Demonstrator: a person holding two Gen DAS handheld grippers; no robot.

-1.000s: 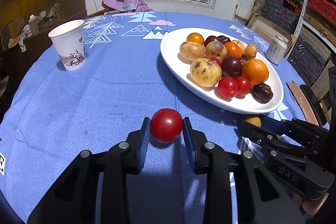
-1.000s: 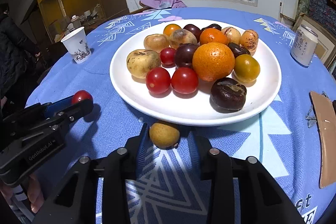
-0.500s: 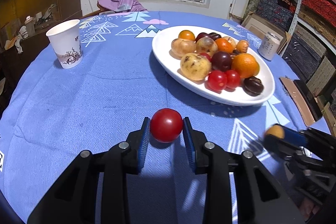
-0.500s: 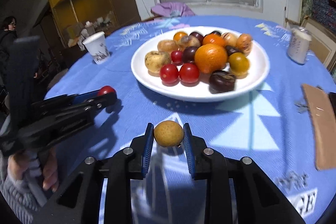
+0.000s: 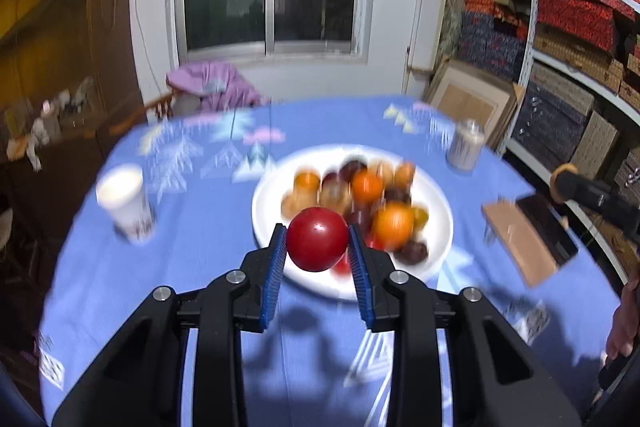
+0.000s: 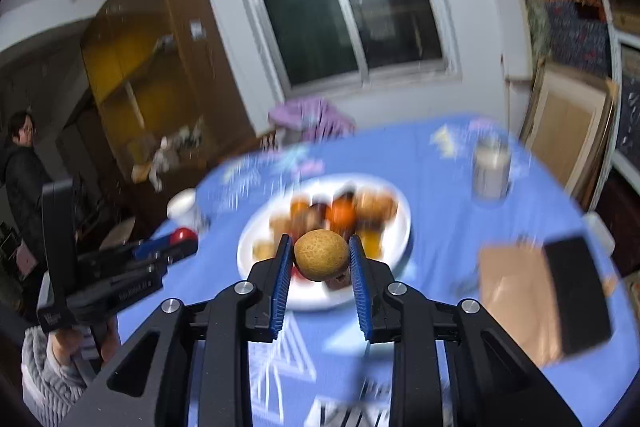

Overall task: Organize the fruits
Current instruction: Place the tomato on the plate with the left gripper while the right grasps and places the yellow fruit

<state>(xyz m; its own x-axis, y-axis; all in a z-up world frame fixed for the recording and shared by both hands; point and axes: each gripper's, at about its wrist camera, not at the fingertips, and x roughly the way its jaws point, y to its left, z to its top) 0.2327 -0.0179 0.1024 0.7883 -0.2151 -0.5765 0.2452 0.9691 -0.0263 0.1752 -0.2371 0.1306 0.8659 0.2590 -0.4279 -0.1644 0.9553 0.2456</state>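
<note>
My left gripper is shut on a red tomato and holds it in the air in front of the white plate. My right gripper is shut on a small tan round fruit, also lifted above the table near the plate. The plate carries several fruits: oranges, tomatoes, dark plums and tan ones, all blurred. In the right wrist view the left gripper shows at the left with the tomato. At the right edge of the left wrist view, the right gripper holds the tan fruit.
A paper cup stands on the blue tablecloth at the left. A drink can stands beyond the plate on the right. A brown card and a dark flat object lie at the right. A person stands at the far left.
Both grippers have risen off the table with their fruits: the tomato and the tan fruit, which lay on the cloth, now hang in the air. The views have tilted up toward the window.
</note>
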